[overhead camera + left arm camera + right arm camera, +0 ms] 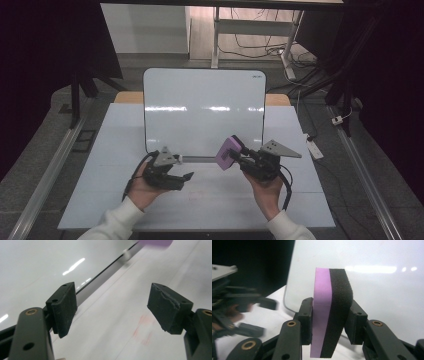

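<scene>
a person at a white table [115, 200] holds two grippers; the right gripper [235, 156] has its jaws clamped on a purple and black eraser [227, 151], held on edge, long axis upright, foam face toward the whiteboard [204, 107]; the board stands at twelve o'clock from the eraser, just beyond it, its wide face bare; the left gripper [186, 180], at nine o'clock from the eraser, has jaws apart and nothing between them; the right hand is nearer for wiping, likely next; open room lies across the board.
</scene>
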### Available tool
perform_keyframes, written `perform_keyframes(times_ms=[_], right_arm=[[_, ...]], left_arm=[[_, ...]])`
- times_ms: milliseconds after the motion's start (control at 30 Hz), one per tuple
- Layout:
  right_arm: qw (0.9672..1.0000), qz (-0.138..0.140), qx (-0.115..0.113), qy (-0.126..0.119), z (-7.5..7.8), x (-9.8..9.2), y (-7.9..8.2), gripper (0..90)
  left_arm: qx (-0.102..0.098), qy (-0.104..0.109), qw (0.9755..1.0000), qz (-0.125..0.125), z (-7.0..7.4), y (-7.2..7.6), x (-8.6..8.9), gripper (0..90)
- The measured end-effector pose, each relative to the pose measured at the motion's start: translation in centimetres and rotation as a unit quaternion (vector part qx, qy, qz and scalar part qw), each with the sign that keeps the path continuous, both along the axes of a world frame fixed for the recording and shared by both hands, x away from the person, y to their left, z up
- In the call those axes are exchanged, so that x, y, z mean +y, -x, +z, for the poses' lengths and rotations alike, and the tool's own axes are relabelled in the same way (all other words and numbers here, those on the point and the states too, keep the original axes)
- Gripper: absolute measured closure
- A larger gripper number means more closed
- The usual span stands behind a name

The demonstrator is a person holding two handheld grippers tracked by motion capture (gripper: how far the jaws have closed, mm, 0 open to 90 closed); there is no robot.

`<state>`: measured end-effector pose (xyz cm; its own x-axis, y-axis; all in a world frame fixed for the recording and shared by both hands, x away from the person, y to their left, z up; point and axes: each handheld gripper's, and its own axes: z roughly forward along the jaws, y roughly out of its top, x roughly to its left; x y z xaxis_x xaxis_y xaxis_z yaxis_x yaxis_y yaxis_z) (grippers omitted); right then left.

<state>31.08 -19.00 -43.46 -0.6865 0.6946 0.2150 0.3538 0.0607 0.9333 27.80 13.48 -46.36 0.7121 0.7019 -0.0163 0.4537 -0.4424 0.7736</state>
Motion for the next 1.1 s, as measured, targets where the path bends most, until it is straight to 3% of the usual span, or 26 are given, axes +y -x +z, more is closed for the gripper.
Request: perform_keyframes(times_ms=[233,567,900,967,1100], right_arm=[[0.9986,-0.041,-0.021,0.027,2.5,-1.8,-1.3,61.7],[0.9961,-0.079,-0.017,0.035,5.8,-3.5,-3.7,61.7],[0.9911,-0.117,-0.01,0.064,10.5,-3.6,-6.7,61.7],[0.9885,-0.128,-0.006,0.081,11.1,-3.3,-7.4,61.7],[0.9826,-0.144,0.025,0.115,11.9,-2.4,-9.5,61.6]], left_arm=[[0.015,0.019,0.9983,0.052,-0.8,1.3,5.3,25.2],[0.028,0.016,0.994,0.105,-2.4,2.5,9.8,25.5],[0.033,0.019,0.9917,0.123,-3.2,2.8,11.2,25.6],[0.034,0.016,0.992,0.121,-3.3,2.7,11.1,25.6],[0.035,0.01,0.9924,0.117,-3.5,2.6,10.9,25.5]])
